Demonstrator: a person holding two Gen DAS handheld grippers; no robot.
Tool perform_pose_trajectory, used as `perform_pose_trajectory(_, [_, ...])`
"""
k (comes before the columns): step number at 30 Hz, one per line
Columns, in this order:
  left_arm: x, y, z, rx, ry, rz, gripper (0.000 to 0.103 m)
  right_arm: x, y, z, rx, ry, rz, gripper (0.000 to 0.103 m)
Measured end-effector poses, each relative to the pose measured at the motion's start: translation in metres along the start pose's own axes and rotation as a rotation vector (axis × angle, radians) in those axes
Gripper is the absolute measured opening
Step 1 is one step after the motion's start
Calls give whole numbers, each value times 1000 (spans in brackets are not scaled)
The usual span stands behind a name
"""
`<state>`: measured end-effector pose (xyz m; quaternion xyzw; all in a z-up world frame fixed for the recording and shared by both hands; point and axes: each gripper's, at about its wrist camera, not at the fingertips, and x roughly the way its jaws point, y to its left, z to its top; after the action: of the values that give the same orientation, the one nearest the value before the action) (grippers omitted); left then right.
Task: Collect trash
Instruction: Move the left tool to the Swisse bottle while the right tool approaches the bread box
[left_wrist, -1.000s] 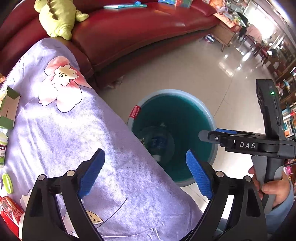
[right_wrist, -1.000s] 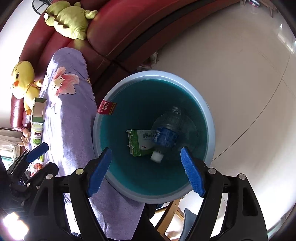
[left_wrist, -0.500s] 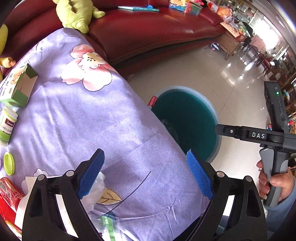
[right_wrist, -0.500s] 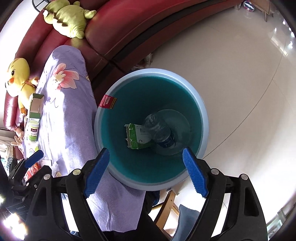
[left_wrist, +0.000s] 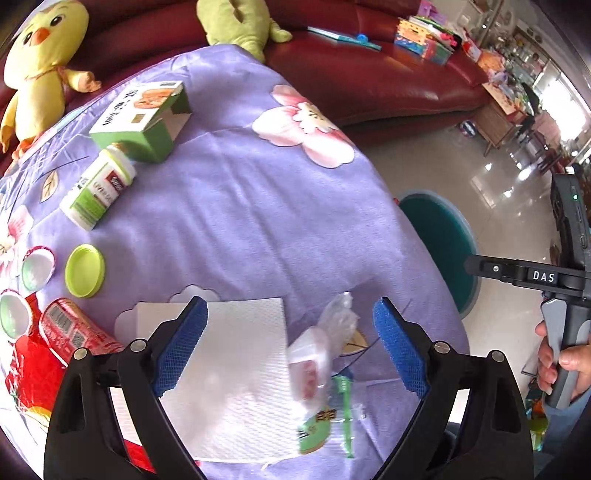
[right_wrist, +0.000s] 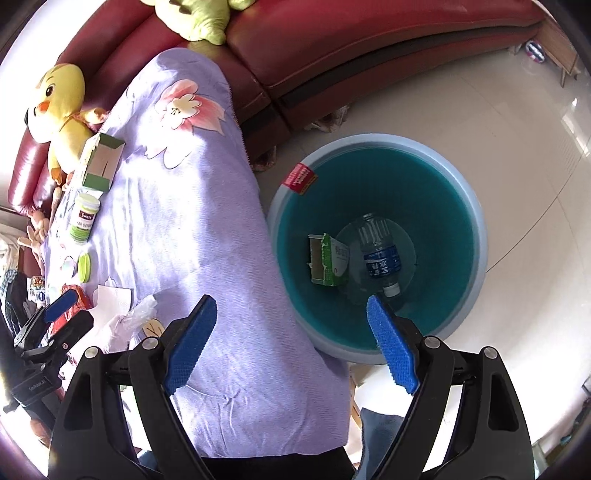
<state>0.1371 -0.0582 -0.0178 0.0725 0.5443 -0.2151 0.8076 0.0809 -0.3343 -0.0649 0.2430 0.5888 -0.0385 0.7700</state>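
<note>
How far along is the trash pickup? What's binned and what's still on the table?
Binned: a water bottle and a green carton lie in the teal bin. In hand: nothing; the left gripper hangs open over a clear wrapper and white napkin, and the right gripper is open. Left: green box, supplement bottle, green lid, red can.

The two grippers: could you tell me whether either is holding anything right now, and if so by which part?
Nothing is held. The left gripper hangs open above the paper napkin and crumpled plastic wrapper; the right gripper is open and empty beside the bin.
</note>
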Motion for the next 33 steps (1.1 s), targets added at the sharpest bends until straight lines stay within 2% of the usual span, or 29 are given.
perform_pose_trajectory(8, [-12, 83, 9, -82, -43, 116, 92, 13, 77, 12, -171, 36, -33, 80])
perform_pose_trajectory(16, [-11, 156, 34, -120, -35, 96, 92, 40, 162, 49, -343, 84, -42, 80])
perform_pose_trajectory(20, [5, 178, 51, -117, 0, 92, 92, 56, 201, 77, -398, 89, -39, 80])
perform_pose_trajectory(24, [25, 195, 68, -129, 22, 90, 92, 69, 239, 106, -427, 71, 4, 80])
perform_pose_trajectory(30, [54, 204, 87, -135, 38, 59, 92, 87, 283, 145, -394, 51, 112, 80])
perform_pose_trajectory(33, [64, 204, 92, -127, 41, 45, 92, 98, 300, 159, -377, 52, 138, 80])
